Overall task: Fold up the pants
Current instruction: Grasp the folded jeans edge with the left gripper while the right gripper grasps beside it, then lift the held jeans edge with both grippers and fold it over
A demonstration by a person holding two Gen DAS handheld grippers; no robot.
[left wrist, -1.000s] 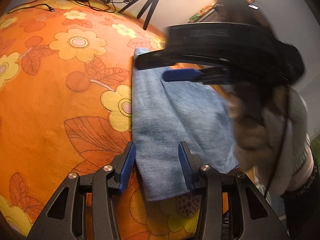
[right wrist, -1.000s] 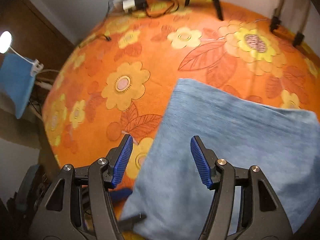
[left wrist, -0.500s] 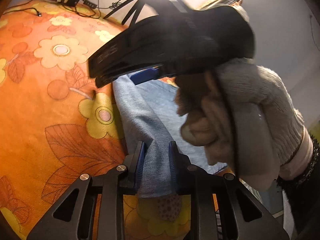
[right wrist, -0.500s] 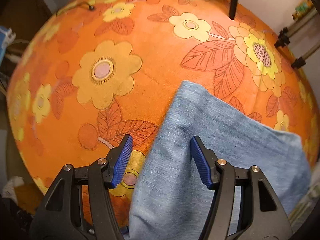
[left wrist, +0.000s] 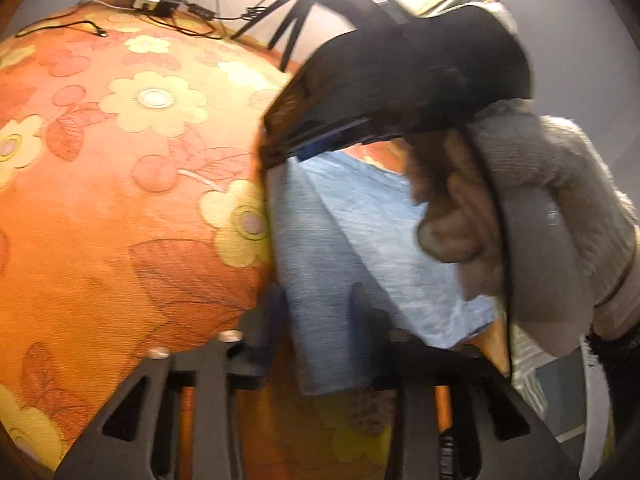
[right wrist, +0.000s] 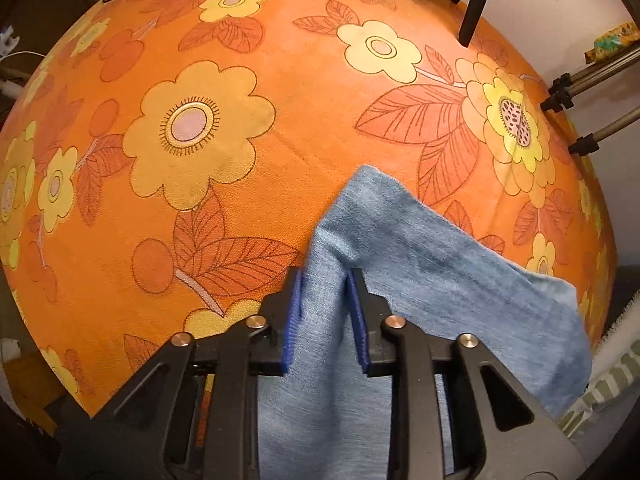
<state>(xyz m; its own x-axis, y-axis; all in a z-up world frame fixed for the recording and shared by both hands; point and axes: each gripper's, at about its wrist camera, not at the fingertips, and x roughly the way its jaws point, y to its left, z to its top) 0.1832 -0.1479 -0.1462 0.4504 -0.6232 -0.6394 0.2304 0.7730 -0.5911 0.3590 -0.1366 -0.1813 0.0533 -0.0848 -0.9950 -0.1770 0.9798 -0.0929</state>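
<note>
The left tongs (left wrist: 316, 328) are clenched on a bunched ridge of the light blue pants (left wrist: 384, 236), which lie on the tabletop under an orange flowered cloth (left wrist: 120, 208), near its right-hand edge. The right tongs (right wrist: 324, 316) likewise grip a raised fold of the pants, lifting it so the fabric drapes down and away to the right. In the left wrist view the right tongs slant down over the pants' far end, held by a hand in a pale knit glove (left wrist: 532, 216).

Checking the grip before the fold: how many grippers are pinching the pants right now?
2. The left gripper clamps the pants at the near edge; the right gripper clamps the same edge farther along.
</note>
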